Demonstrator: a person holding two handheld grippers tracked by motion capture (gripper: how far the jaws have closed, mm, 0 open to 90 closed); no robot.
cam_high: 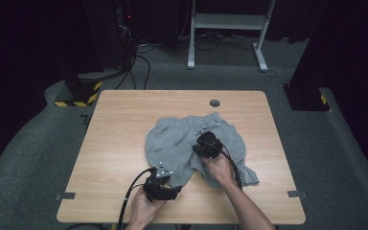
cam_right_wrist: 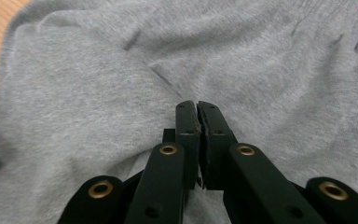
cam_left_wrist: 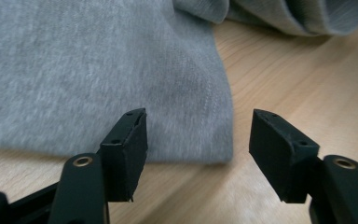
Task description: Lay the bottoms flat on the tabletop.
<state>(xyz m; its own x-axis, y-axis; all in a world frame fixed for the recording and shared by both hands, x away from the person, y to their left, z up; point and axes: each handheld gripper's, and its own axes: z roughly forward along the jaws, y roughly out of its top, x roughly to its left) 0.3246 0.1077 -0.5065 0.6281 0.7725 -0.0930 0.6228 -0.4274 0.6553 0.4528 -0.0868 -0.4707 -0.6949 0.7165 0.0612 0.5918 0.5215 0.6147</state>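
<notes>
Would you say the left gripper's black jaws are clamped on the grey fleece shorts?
No, the left gripper stands open, its jaws apart just short of the hem of the grey fleece shorts.

A wooden table (cam_high: pixel 124 143) stands on grey carpet (cam_high: pixel 345 163), a white desk frame (cam_high: pixel 227 21) behind it.

No readable text, labels, brands or numbers anywhere. Closest thing to a sign: yellow-and-black hazard stripes on the base of the dark stand (cam_high: pixel 79 93) left of the table's far corner, and a bit of the same striping on the stand (cam_high: pixel 322 99) at the right. Grey shorts (cam_high: pixel 177 139) carry no visible print or logo.
</notes>
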